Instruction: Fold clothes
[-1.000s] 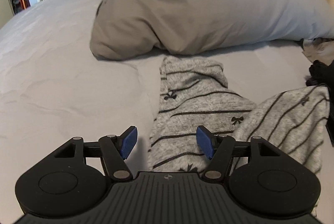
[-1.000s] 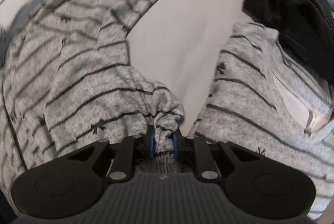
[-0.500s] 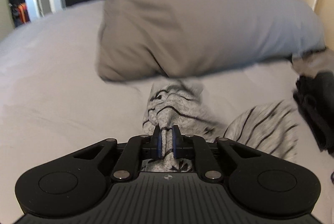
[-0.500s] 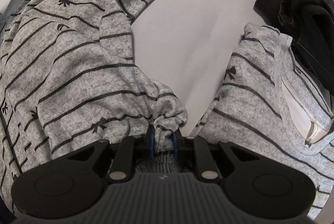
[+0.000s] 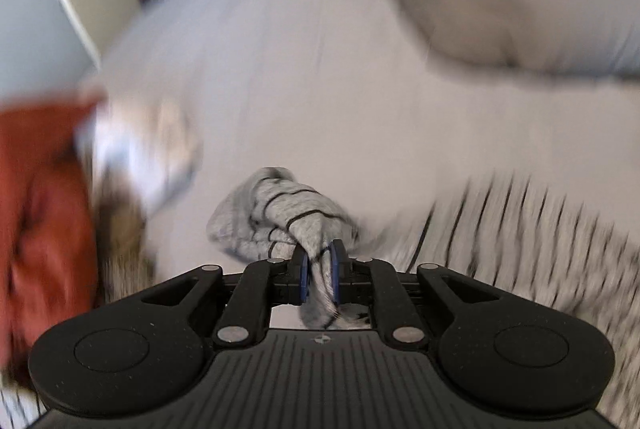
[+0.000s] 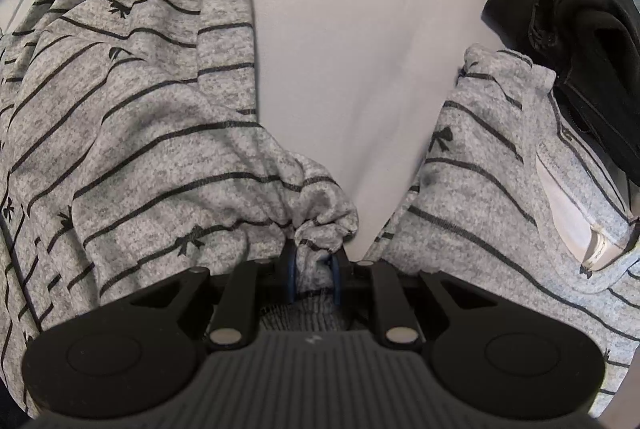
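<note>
bed: grey striped knit garment (image 6: 132, 133) spread on the pale bedsheet (image 6: 344, 41)
far right: black folded garment (image 6: 576, 29) touching the knit
left view: grey pillow (image 5: 520, 1) beyond, rust-red cloth (image 5: 36, 197) left

- My left wrist view is badly motion-smeared: the pillow (image 5: 520, 9), the red cloth (image 5: 36, 213) and the doorway all streak.
- Only the left gripper (image 5: 319, 271) there stays crisp.
- My right wrist view is sharp, softly and evenly lit, with faint shadows in the striped garment (image 6: 140, 133).
- Fisheye bending darkens both views' corners.
</note>
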`<state>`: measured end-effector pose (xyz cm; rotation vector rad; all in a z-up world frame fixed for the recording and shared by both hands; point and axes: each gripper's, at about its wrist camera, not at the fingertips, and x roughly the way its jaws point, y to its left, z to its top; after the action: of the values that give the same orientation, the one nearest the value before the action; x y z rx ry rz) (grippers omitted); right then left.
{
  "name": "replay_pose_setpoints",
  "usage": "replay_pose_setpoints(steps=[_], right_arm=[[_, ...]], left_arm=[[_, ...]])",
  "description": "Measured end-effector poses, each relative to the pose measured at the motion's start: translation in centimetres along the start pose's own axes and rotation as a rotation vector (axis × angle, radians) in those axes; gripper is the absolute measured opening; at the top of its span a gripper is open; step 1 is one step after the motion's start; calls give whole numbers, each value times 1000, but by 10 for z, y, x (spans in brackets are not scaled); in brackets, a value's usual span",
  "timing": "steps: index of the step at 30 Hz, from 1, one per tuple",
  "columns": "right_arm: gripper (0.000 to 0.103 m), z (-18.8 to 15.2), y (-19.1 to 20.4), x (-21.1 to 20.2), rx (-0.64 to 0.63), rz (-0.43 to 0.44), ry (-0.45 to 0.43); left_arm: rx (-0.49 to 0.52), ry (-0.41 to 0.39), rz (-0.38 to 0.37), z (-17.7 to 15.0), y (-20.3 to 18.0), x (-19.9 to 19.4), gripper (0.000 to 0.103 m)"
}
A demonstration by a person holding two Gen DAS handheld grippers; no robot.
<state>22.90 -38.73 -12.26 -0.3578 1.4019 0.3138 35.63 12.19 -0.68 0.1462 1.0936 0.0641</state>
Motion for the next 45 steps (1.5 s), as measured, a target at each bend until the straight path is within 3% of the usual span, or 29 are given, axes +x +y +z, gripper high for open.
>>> replay_pose_setpoints(steps=[2,7,10,13,19,22,24,26,27,28,35,41,45], right_arm=[[19,0,0,0,4,2,0],[19,-2,1,1,2,1,4],[19,-3,0,0,5,7,3],[19,-3,-1,2,5,10,2],[19,1,-2,-1,-3,10,-3],[19,0,-5,-1,7,21,-11],[19,-1,-5,-1,4,20,-11],[19,0,-4,0,-3,16,-8],[19,0,-4,0,-5,15,-6],[19,1,-4,0,-6,15,-5],[16,-1,-9,-12,45,15,-21],[11,3,-29,-64,114,-49,-96],[10,11,-38,-96,107,-209,-122]], left_arm=[[-1,50,1,-21,8,7,19],[84,23,20,-25,1,0,28],[105,-39,15,-5,-15,-4,49],[145,-91,15,18,-32,8,50],[223,-61,2,41,-60,69,51],[177,-26,30,38,-57,101,51],[123,-33,4,32,-51,109,49],[100,-46,-43,30,-47,107,28],[105,-51,-54,30,-46,105,11],[112,-58,-54,30,-45,101,5],[97,-175,-18,37,-28,43,4],[32,-285,52,47,5,-24,4],[-13,-390,100,57,29,-68,4]])
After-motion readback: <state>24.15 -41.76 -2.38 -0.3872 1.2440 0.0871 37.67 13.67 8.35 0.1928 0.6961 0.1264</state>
